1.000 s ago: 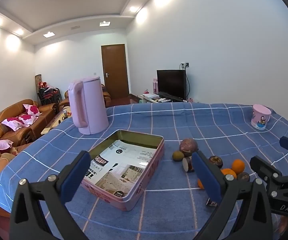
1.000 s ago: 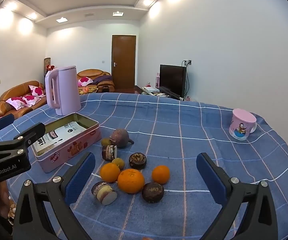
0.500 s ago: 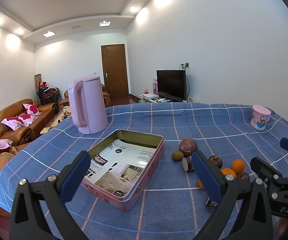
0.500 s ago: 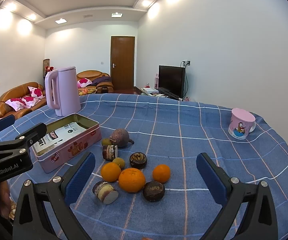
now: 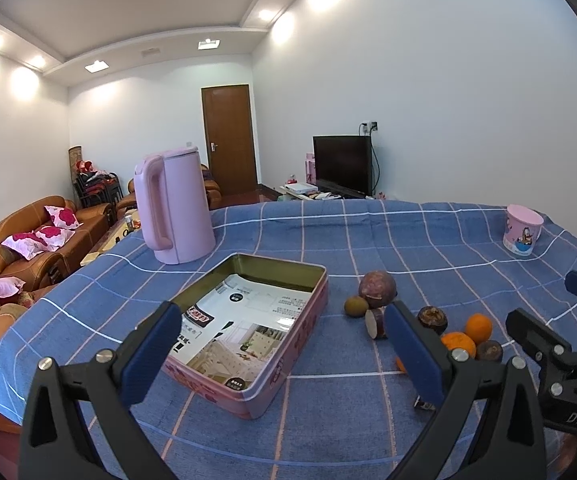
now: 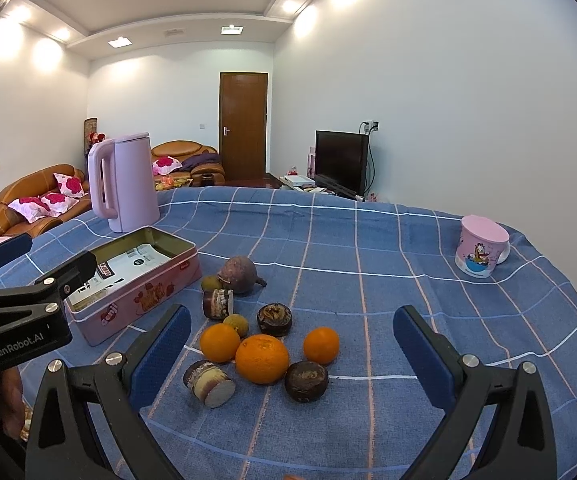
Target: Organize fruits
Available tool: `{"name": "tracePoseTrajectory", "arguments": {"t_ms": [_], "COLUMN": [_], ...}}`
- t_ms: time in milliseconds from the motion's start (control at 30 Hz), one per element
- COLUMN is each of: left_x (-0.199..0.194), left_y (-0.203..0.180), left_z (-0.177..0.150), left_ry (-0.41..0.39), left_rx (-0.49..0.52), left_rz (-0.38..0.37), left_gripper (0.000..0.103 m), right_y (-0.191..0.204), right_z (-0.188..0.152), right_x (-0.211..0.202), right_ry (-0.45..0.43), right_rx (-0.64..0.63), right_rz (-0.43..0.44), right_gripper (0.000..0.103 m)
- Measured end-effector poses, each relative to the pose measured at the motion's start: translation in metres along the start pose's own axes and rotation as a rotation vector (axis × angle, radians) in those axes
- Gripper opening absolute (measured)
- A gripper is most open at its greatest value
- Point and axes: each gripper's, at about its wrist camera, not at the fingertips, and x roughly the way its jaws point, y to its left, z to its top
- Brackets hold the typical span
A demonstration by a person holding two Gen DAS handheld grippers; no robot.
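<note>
A pink tin box (image 5: 264, 384) (image 6: 144, 300) lies open on the blue checked cloth, with printed paper inside. To its right lies a cluster of fruit: a large orange (image 6: 262, 358), two smaller oranges (image 6: 219, 342) (image 6: 321, 345), a round purple fruit (image 6: 238, 274) (image 5: 377, 289), dark brown fruits (image 6: 306, 381) (image 6: 274, 319), cut pieces (image 6: 209, 383) and small green-brown fruits (image 6: 210, 283). My left gripper (image 5: 284, 350) is open and empty above the tin's near end. My right gripper (image 6: 292, 354) is open and empty, hovering just short of the fruit cluster.
A pink kettle (image 5: 174, 208) (image 6: 122, 186) stands behind the tin. A pink cartoon mug (image 6: 480, 252) (image 5: 522, 235) sits at the far right of the table. The left gripper body (image 6: 20, 316) shows at the left of the right wrist view. Sofas and a TV lie beyond.
Both views have shifted only slightly. The fruit and tin have not moved and both grippers stay open.
</note>
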Motion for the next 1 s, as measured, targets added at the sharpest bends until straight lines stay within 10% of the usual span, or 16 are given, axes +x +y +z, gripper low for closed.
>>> {"name": "tracePoseTrajectory", "arguments": {"t_ms": [1000], "left_x": [0.0042], "left_y": [0.001], "left_z": [-0.0063], "left_ry": [0.018], "left_rx": [0.002], "left_rz": [0.002], "left_gripper": [0.103], "right_y": [0.0058], "right_z": [-0.0061], "right_x": [0.0022], "right_ry": [0.016], "right_rx": [-0.007], "right_rz": [0.006], "right_gripper": [0.102]}}
